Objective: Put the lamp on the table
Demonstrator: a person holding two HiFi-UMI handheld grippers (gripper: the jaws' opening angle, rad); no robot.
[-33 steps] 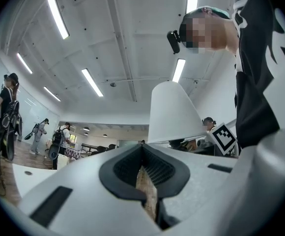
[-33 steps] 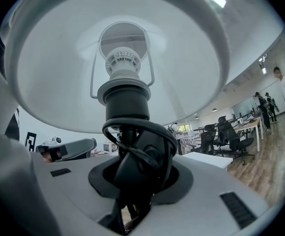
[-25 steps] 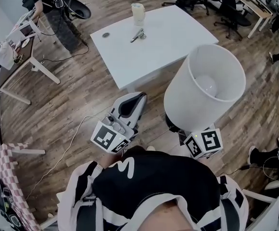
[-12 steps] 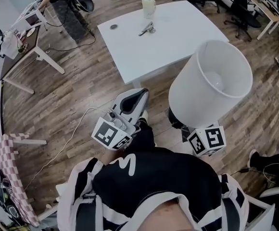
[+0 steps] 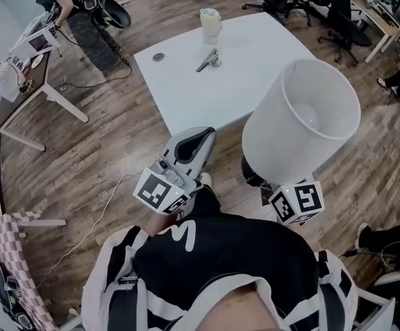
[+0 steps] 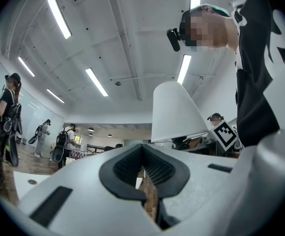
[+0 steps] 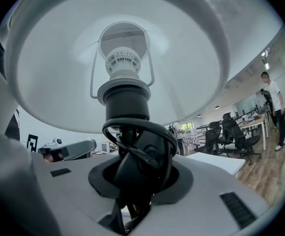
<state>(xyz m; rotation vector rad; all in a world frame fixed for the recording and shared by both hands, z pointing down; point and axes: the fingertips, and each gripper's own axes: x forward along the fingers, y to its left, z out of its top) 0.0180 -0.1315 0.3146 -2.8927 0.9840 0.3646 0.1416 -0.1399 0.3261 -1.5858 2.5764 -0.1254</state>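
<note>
We have the lamp [image 5: 300, 126] in the right gripper [image 7: 140, 183]. Its jaws are clamped low on the black stem [image 7: 126, 102], and the black cord [image 7: 147, 132] is looped in a bundle round the stem right at the jaws. The lamp is upright, with the white shade [image 7: 49, 73] above the gripper and its open top facing our head camera. Looking up into the shade we see the white socket [image 7: 124, 63] and a wire frame around it.

Relative to the white table [image 5: 255, 61], the lamp is not on it. It's off the table's near right corner, over the wood floor [image 5: 103, 150], and in the head view the shade covers that corner. The right gripper's marker cube [image 5: 296, 202] shows on the near side of the shade, further from the table.

The left gripper [image 5: 201, 136] sits just short of the table's near edge, nose pointing at it, left of the lamp. Its jaws are together with nothing between them; only a thin slit shows in the left gripper view.

On the table:
- Far side: a pale cup [image 5: 210, 23].
- Toward the middle: a small metal item [image 5: 208, 59]; we can't tell what it is.
- Near the left edge: a round port [image 5: 158, 57].

Office chairs [image 5: 338, 12] stand beyond the table's far right side.
</note>
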